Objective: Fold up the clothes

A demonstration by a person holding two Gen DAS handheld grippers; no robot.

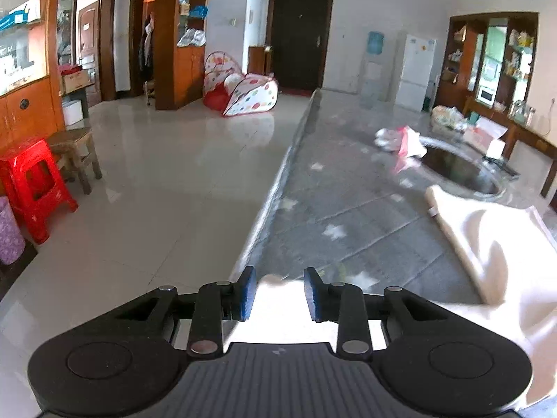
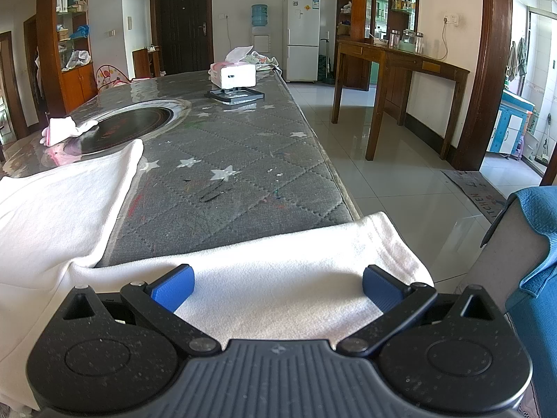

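The white garment (image 2: 62, 209) lay across the near end of the grey quilted table (image 2: 243, 139), on the near side of the round dark inset (image 2: 132, 127) in the tabletop. One edge of it ran back toward that inset, while another part hung over the table's near edge.

The left gripper (image 1: 279, 294) had its blue pads (image 1: 246, 296) partly apart. White cloth showed in the gap between them, but the pads stood clear of it on both sides and no grip was visible.

The right gripper (image 2: 277, 289) was spread wide, its blue pads (image 2: 174, 287) far apart. A flat band of the same garment passed between and under them at the table's near edge, untouched by either pad.

Beyond the inset, a tissue box (image 2: 232, 73) stood at the table's far end, and a small pink-and-white cloth (image 2: 61, 129) lay just beside the inset's rim.
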